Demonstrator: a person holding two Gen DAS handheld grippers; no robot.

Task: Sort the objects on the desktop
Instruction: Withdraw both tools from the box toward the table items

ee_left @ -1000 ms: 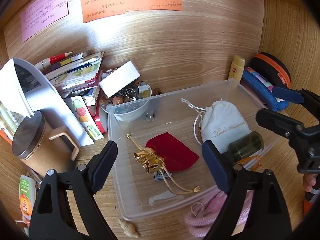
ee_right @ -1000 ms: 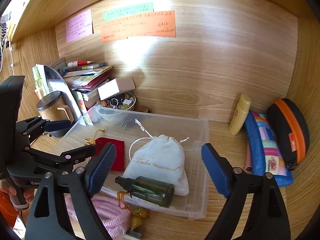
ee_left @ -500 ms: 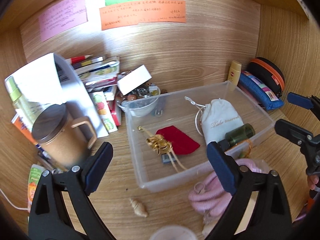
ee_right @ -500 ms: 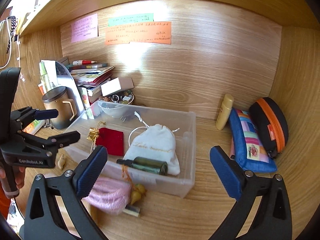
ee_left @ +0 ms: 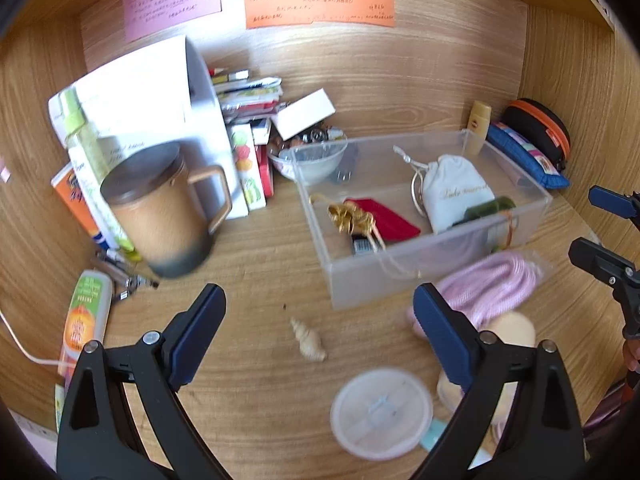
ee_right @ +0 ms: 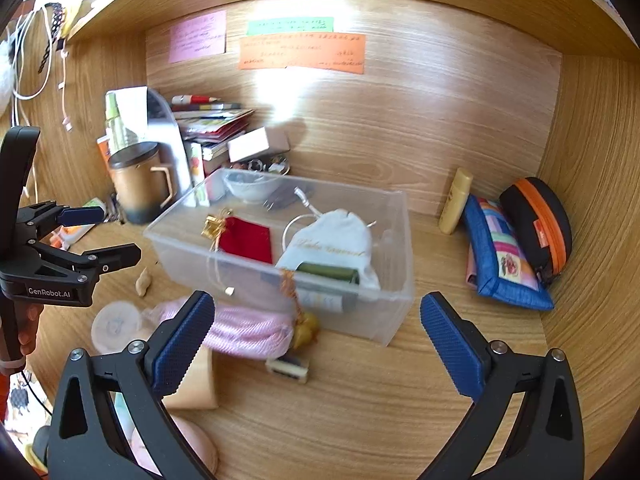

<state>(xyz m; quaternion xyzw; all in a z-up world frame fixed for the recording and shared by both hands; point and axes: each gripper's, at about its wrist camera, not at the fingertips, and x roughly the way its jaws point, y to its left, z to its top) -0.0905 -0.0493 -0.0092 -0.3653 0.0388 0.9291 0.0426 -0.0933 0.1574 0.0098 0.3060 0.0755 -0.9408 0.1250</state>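
So both grippers are hanging over the wooden desk (ee_right: 360, 420) with nothing in them: the left gripper (ee_left: 320, 332) has its blue pads spread wide over bare wood, and the right gripper (ee_right: 316, 340) stands just as wide, empty between the jaws. Straight ahead sits the clear plastic bin (ee_left: 400, 276), and it has plenty inside: a white drawstring pouch (ee_left: 452, 192) toward the right, a dark green bottle (ee_right: 328, 274) lying against the pouch at the front wall, a red velvet pouch (ee_right: 248, 238) in the middle with a gold ribbon bow (ee_left: 350, 216) on its left edge. Out on the desk, in front of the bin, a pink knitted bundle (ee_right: 244, 332) lies touching the front wall, a small seashell (ee_left: 308, 340) rests on the wood between the left pads, and a round white lid (ee_left: 382, 412) lies close to the camera beside the right-hand pad. Off to the left a brown mug with a dark lid (ee_left: 164, 208) stands upright before a stack of books (ee_right: 212, 124). On the far right, a yellow tube (ee_right: 456, 200) leans at the back wall, beside a blue patchwork pouch (ee_right: 504, 260) and a black case with an orange zip (ee_right: 536, 220).
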